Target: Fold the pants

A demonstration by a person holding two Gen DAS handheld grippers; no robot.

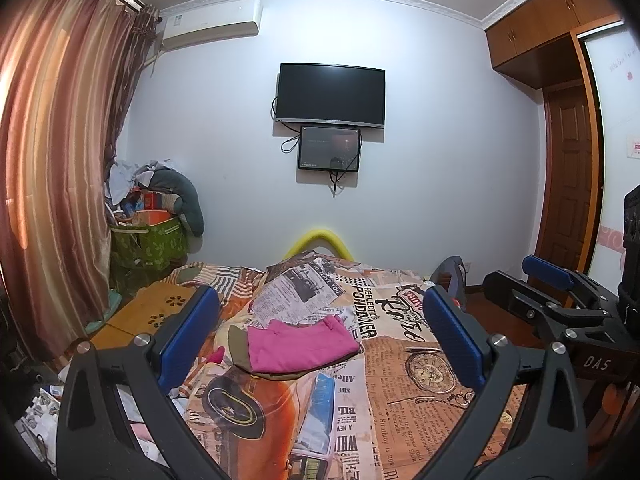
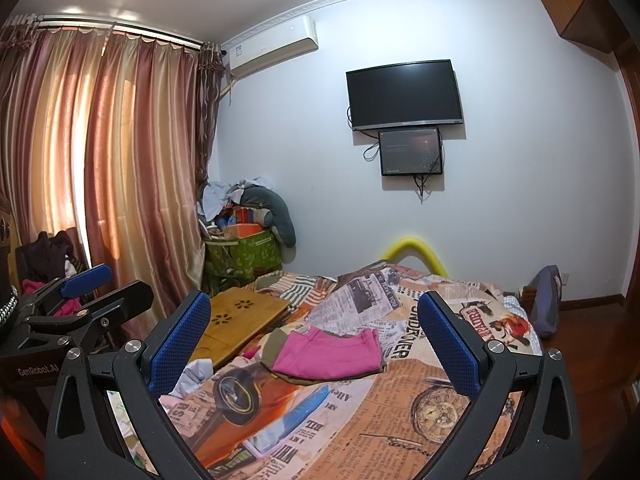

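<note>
Left gripper (image 1: 320, 340): jaws wide, empty.
Right gripper (image 2: 316, 340): jaws wide, empty.
Pants (image 1: 300, 344): pink, folded on the bedspread (image 1: 400, 380).
Risk: a careless grab could undo the fold.

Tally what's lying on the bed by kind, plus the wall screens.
Folded pants: 2, pink pants on top of olive pants
Wooden lap tray: 1
Wall screens: 2, TV and small monitor
Total: 5
</note>
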